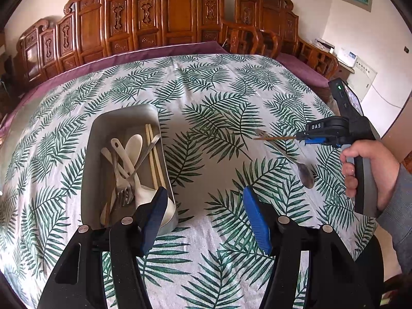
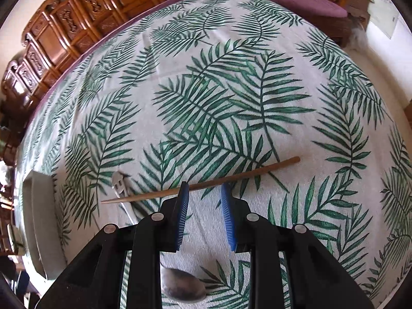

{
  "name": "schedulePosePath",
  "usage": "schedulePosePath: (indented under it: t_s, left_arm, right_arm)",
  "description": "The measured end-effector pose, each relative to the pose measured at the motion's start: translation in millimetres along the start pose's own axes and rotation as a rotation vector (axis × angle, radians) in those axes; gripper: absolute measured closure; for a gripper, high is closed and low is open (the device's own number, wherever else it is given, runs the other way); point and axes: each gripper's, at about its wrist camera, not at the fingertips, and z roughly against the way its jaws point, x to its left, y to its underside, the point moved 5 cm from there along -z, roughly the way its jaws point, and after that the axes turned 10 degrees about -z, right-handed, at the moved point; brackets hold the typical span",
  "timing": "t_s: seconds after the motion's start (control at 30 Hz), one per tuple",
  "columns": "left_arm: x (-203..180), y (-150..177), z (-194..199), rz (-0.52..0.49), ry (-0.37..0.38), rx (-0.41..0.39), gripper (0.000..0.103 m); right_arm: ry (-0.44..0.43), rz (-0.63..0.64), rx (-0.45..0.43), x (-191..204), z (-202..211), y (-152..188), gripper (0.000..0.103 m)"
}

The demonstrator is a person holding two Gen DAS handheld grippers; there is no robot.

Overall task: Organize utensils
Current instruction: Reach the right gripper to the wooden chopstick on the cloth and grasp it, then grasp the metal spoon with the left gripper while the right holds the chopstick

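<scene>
Wooden chopstick [image 2: 206,184] is being seen low in the right wrist frame, lying on the leaf-printed cloth [image 2: 231,90] with its long axis running from lower left to upper right, crosswise to the right gripper [image 2: 204,189]. Its middle is sitting level with the tips of the blue fingers [image 2: 182,211], which are standing apart on either side of it; whether the pads are pressing on it cannot be told, and no clamped hold is being shown. A metal spoon [image 2: 184,287] is lying beneath that gripper, its bowl partly cut off by the black frame, its slotted handle end crossed by the chopstick's thin tip at lower left. The metal tray [image 1: 123,126], already holding forks, spoons and chopsticks, is being seen left of centre in the left wrist frame. The left gripper [image 1: 204,216] is being held wide apart over the cloth beside it, nothing between its fingers. The right gripper is judged nearer to the chopstick.
</scene>
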Motion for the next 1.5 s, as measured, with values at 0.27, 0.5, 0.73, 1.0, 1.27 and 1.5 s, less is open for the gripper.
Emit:
schedulePosePath:
  t_s: [0.27,0.5,0.73,1.0,1.27,1.5]
  left_arm:
    - [12,6,7,0.018,0.003,-0.011,0.045]
    - [13,9,3,0.023,0.005,0.003,0.045]
    - [2,6,-5,0.006,-0.003,0.028,0.045]
    - [-15,3,-18,-0.025,-0.006,0.063,0.045]
    - [-33,0,-37,-0.036,0.0,0.1,0.045]
    - [-63,-17,-61,-0.047,0.025,0.118,0.045]
  right_arm:
    - [0.003,0.025,-0.052,3,15,-7,0.075]
    - [-0.014,0.34,-0.066,42,12,-1,0.075]
    - [-0.074,0.554,0.021,56,1,12,0.067]
    - [-0.05,0.662,0.056,51,-13,11,0.063]
    - [-0.066,0.676,0.075,42,-11,4,0.097]
    - [-0.099,0.661,0.052,23,11,14,0.098]
